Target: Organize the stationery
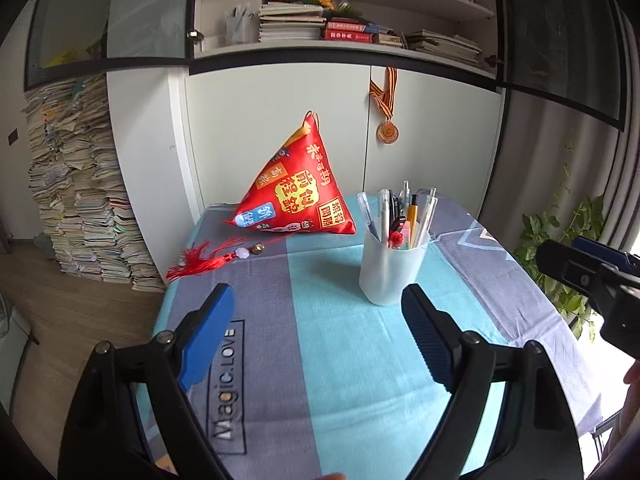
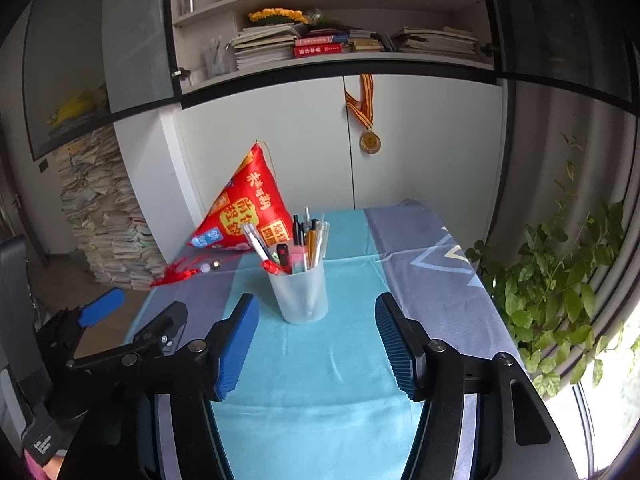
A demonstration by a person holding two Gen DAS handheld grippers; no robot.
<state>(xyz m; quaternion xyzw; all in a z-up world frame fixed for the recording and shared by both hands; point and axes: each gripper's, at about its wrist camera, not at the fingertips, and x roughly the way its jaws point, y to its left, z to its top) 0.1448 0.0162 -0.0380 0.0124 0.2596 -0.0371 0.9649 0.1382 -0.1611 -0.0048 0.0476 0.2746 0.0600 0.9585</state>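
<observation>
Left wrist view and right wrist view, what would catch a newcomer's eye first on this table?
The big red pyramid-shaped pillow at the table's far edge stands out first, its red tassel trailing toward the left edge. Next comes the translucent pen cup crammed with pens, standing upright mid-table. Both the left gripper and right gripper are open and empty.

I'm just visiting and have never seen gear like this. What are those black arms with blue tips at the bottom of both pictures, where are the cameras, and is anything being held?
They are hand-held grippers, one in each of a person's hands, not robot arms. Each carries a wide-angle camera looking forward along its two fingers. One picture comes from the left gripper, the other from the right gripper. Both are open and hold nothing. On the table's striped cloth stand a translucent cup full of pens and a red pyramid-shaped pillow with a red tassel. Behind are bookshelves and a hanging medal.
</observation>
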